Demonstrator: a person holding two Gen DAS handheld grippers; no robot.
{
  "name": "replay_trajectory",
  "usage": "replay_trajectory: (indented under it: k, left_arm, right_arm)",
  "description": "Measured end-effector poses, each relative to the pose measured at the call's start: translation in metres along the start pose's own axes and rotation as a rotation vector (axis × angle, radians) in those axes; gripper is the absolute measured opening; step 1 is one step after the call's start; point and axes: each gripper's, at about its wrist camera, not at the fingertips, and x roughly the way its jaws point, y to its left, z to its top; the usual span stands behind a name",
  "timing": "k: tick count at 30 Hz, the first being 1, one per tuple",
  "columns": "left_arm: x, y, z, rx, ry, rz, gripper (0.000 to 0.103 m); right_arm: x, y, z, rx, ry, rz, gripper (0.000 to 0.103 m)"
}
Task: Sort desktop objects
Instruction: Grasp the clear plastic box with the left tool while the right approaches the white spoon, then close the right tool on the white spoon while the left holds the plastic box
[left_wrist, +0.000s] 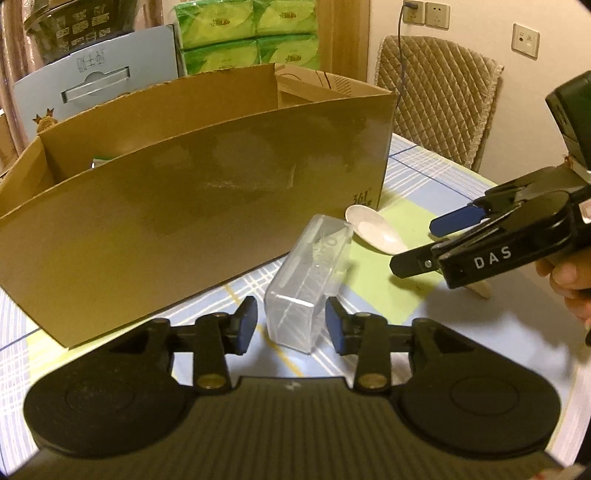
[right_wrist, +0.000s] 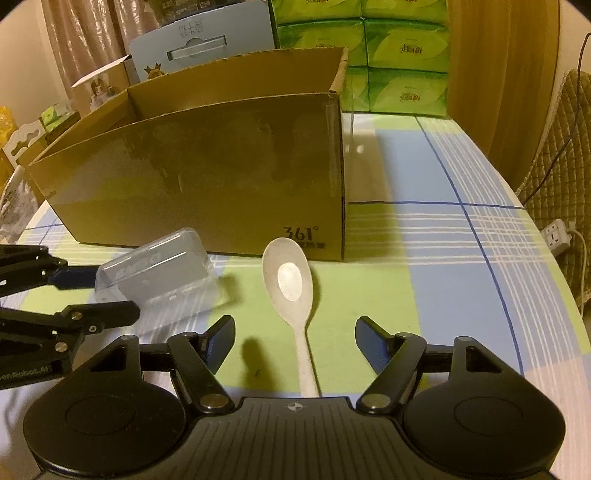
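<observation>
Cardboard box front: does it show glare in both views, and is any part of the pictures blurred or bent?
Left wrist view: dull shiny patches on the cardboard box, its top edge bowed by the fisheye; the right edge around the hand looks smeared. Right wrist view: similar sheen on the box front; a bright highlight in the spoon bowl; warm, dim light in both.

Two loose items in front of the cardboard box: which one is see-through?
The clear plastic case, lying between the left gripper fingers. The other item, the spoon, is opaque off-white and lies between the open right gripper fingers, untouched.
</observation>
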Motion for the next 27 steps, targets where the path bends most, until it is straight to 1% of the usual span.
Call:
replay_trajectory:
  k: [5,6,8,10,11,14,17,19,25,27]
  left_arm:
    - [0.005,0.002,-0.001,-0.011,0.002,-0.030,0.037]
    - [0.004,0.002,-0.001,-0.013,0.004,-0.028,0.032]
    - [-0.001,0.002,0.000,-0.025,-0.001,-0.010,0.030]
    - [-0.009,0.001,0.000,-0.062,-0.002,0.038,0.029]
    - [-0.012,0.000,0.000,-0.081,-0.002,0.050,0.028]
    - [-0.016,-0.005,-0.001,-0.082,0.001,0.065,0.028]
    - [-0.014,-0.007,-0.002,-0.073,0.001,0.047,0.029]
    - [-0.012,-0.005,-0.004,-0.085,0.004,0.045,0.037]
    - [-0.004,-0.001,-0.003,-0.120,0.008,0.033,0.037]
    - [-0.002,0.000,-0.002,-0.132,0.006,0.031,0.037]
  right_arm:
    - [0.004,0.001,0.003,0.000,-0.005,0.013,0.070]
    - [0.005,0.001,0.004,0.001,-0.008,0.019,0.070]
    - [0.007,0.002,0.005,-0.003,-0.014,0.027,0.069]
    - [0.008,0.004,0.007,-0.006,-0.018,0.031,0.067]
    - [0.009,0.004,0.007,-0.007,-0.020,0.033,0.065]
    - [0.011,0.006,0.009,-0.017,-0.026,0.025,0.062]
    - [0.016,0.007,0.012,-0.034,-0.030,0.013,0.057]
    - [0.020,0.008,0.014,-0.044,-0.027,0.007,0.056]
    - [0.032,0.011,0.018,-0.076,-0.028,-0.006,0.048]
    - [0.034,0.013,0.018,-0.086,-0.033,-0.013,0.043]
